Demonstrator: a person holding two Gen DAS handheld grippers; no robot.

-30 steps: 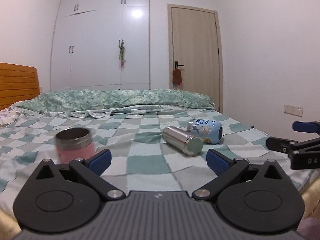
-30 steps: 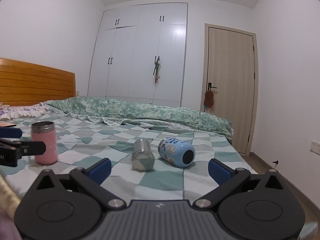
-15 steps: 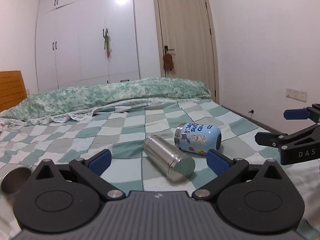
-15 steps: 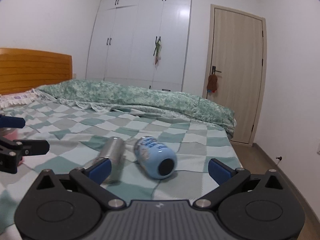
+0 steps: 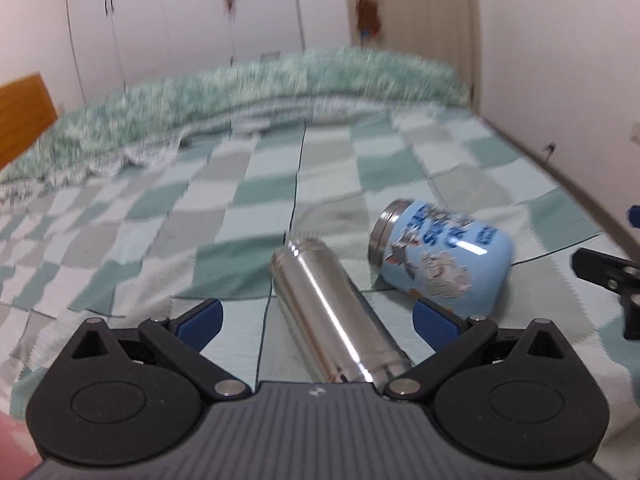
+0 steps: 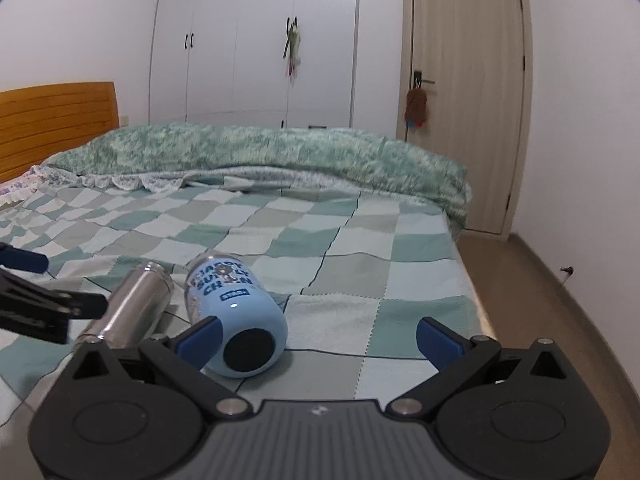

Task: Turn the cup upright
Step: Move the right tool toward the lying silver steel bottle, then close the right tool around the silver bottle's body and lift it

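Note:
A steel cup (image 5: 332,312) lies on its side on the checked bedspread, its base end between the open jaws of my left gripper (image 5: 318,314). A light blue printed cup (image 5: 440,260) lies on its side just to its right. In the right wrist view the blue cup (image 6: 236,316) lies with its black base toward me, beside the left finger of my open right gripper (image 6: 320,334), and the steel cup (image 6: 128,308) is left of it. Neither gripper holds anything.
A pink shape (image 5: 14,448) shows at the bottom left corner of the left wrist view. A folded green quilt (image 6: 260,152) lies across the far side of the bed. The bed's right edge (image 6: 476,300) drops to the floor. A wooden headboard (image 6: 56,120) is at far left.
Both grippers have moved forward and down toward the two lying cups. The left gripper has swung right, so the pink cup has left its view and the steel cup now lies between its jaws.

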